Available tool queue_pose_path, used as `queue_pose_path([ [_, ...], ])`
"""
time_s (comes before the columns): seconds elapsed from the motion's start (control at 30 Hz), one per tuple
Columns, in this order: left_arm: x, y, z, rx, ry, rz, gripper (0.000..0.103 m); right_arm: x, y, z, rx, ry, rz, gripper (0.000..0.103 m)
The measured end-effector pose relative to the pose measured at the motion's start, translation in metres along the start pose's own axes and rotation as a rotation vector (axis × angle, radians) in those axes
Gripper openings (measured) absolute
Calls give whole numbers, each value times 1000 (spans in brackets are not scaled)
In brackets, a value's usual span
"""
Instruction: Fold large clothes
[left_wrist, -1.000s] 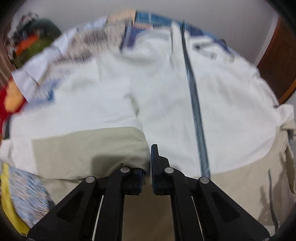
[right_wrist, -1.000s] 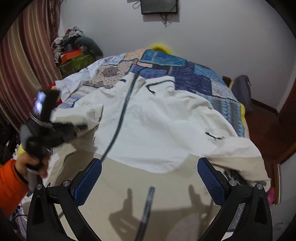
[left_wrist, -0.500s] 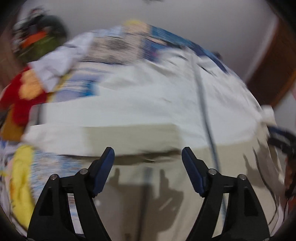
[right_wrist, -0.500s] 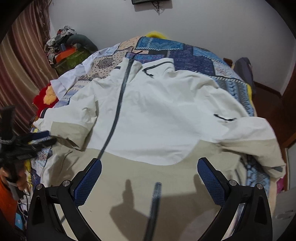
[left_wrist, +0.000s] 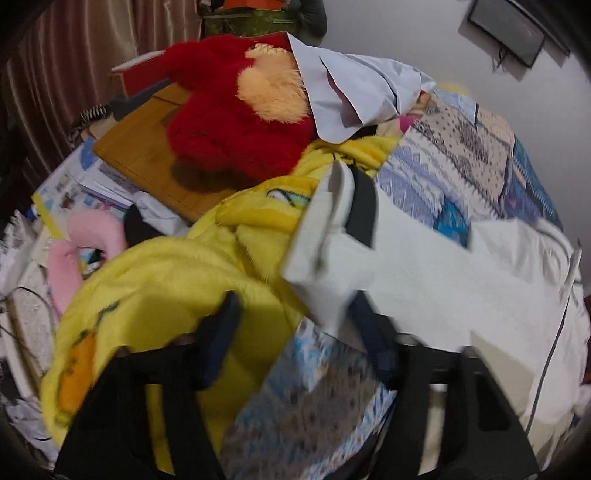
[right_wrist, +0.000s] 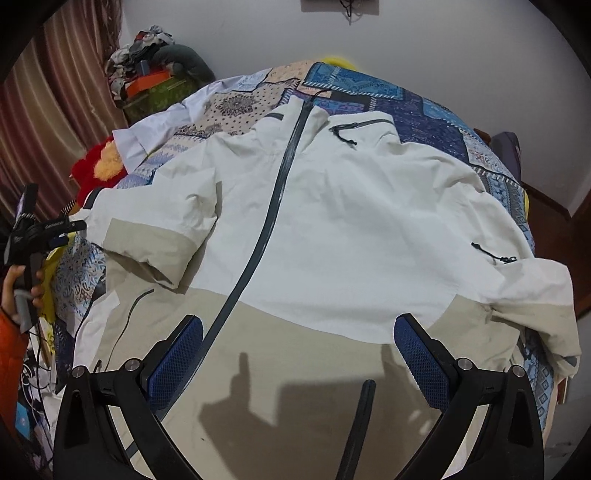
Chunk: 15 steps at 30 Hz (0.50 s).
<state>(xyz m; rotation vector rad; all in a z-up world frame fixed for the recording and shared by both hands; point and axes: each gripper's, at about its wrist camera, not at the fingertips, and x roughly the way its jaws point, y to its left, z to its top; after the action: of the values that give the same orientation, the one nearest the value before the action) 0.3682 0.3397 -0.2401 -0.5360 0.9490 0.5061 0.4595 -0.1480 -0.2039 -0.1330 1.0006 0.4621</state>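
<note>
We have the large white and beige jacket (right_wrist: 351, 221) spread front-up across the patchwork-quilted bed (right_wrist: 388, 99), its collar toward the far wall and its beige hem nearest us, because a garment this size needs to lie flat before any panel can be turned in. Our right tool (right_wrist: 299, 354) hangs over the beige hem with its blue pads spread wide and nothing between them; we judge it is placed there to pin or lift the hem once the sides are dealt with. Our left tool (left_wrist: 299, 339) sits out at the bed's left edge, where the jacket's sleeve cuff (left_wrist: 332, 236) with its dark tab reaches the yellow plush blanket (left_wrist: 166, 288); its jaws have just been closing from a wider spread and stand partly apart, the cuff cloth lying by the right-hand finger, but blur keeps us from telling whether it is pinched, so we take it as not yet gripped. In the right wrist view that sleeve is doubled back on itself beside the dark zip (right_wrist: 273, 206). Room is tight on the left: a red plush toy (left_wrist: 236, 110), a wooden board (left_wrist: 147, 166) and papers crowd that edge. The right sleeve (right_wrist: 535, 295) droops over the bed's other side, where bare floor shows; the middle of the jacket is open for folding inward.
</note>
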Motion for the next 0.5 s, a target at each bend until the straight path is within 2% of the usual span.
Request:
queue_pose_path([
  [0.03,2,-1,3,-2,-7,-4,32,2,0,0,2,4,0,103],
  [0.07,1,-4,6,3,-21,6,23,3,-1,-1,4,8,-1,103],
  [0.1,-1,-7,8,17,-32,15,6,4,-1,-1,7,12,-6,103],
  [0.17,-11,-16,14,63,-64,26,1,5,-3,-4,13,17,-12,103],
  [0.3,-52,-43,25,170,-157,34,1,1,-11,-8,27,14,-11,103],
  [0.5,-141,-117,37,317,-306,-78,0,-17,-27,-10,63,-32,-1,103],
])
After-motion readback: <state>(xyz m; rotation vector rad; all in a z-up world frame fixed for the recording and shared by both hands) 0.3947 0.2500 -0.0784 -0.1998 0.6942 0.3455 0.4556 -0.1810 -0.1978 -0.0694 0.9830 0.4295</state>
